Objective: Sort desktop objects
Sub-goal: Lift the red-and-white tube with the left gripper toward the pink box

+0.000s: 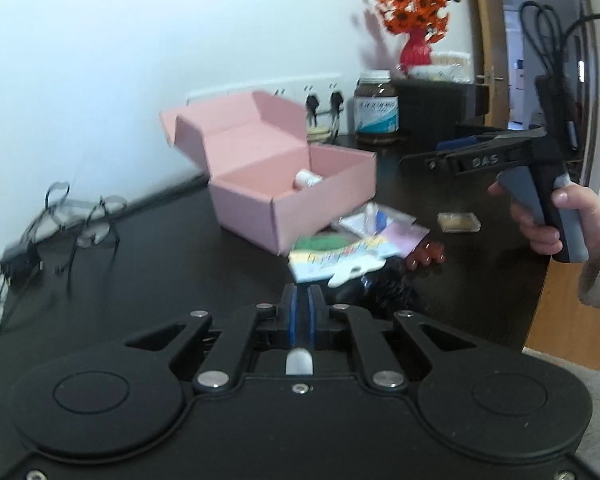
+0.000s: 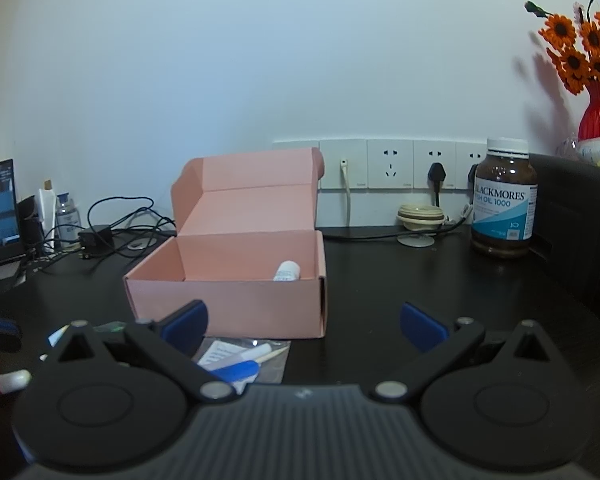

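Pinching a white tube (image 1: 299, 360), left gripper (image 1: 302, 300) closed; right gripper (image 2: 304, 322) wide open, empty.

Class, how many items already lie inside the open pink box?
1: a small white bottle lying near the right front corner of the pink box. The front wall may hide others.

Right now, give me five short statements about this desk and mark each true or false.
1. The pink box stands open. True.
2. The pink box is empty. False: a small white bottle lies inside.
3. The left gripper is shut. True.
4. The right gripper is clamped on the brown supplement bottle. False: it is open, and the bottle stands apart by the wall.
5. The red vase holds orange flowers. True.
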### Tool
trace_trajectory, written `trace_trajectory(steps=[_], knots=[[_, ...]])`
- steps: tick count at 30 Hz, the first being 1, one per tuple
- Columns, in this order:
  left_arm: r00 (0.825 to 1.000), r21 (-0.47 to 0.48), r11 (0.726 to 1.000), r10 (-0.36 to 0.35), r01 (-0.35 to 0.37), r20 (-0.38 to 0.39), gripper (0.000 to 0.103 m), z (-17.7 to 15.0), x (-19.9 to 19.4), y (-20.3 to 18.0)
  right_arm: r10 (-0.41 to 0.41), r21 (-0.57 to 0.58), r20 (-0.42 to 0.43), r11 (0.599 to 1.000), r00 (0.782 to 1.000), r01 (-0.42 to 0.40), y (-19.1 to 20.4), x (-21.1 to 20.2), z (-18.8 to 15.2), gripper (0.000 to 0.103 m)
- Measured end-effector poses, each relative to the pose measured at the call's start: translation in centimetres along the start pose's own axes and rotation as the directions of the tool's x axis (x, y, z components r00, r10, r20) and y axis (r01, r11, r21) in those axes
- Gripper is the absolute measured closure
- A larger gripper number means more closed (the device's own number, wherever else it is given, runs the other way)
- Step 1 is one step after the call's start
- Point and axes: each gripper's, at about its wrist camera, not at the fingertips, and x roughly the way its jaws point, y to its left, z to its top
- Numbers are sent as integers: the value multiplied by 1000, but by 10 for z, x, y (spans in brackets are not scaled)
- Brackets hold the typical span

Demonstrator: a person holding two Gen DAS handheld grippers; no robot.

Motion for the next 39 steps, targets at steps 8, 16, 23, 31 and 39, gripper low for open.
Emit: trace_trajectory(steps=[8, 16, 23, 31, 39], knots=[[999, -12, 999, -32, 32, -41, 26, -15, -27, 0, 6, -3, 1, 1000, 1000, -6, 1, 0, 0, 1], [991, -28, 999, -21, 18, -130, 44, -29, -13, 6, -3, -15, 8, 1000, 1000, 3, 2, -1, 0, 1], [990, -71, 997, -10, 0, -144, 61, -32, -11, 13, 1, -16, 3, 1000, 1000, -1, 3, 1, 0, 1], [991, -55, 998, -3, -5, -130, 87, -31, -12, 11, 1, -15, 3, 1000, 1000, -1, 2, 1, 0, 1], [998, -35, 999, 35, -37, -56, 87, -24, -18, 11, -4, -18, 6, 1000, 1000, 4, 3, 0, -1, 1]])
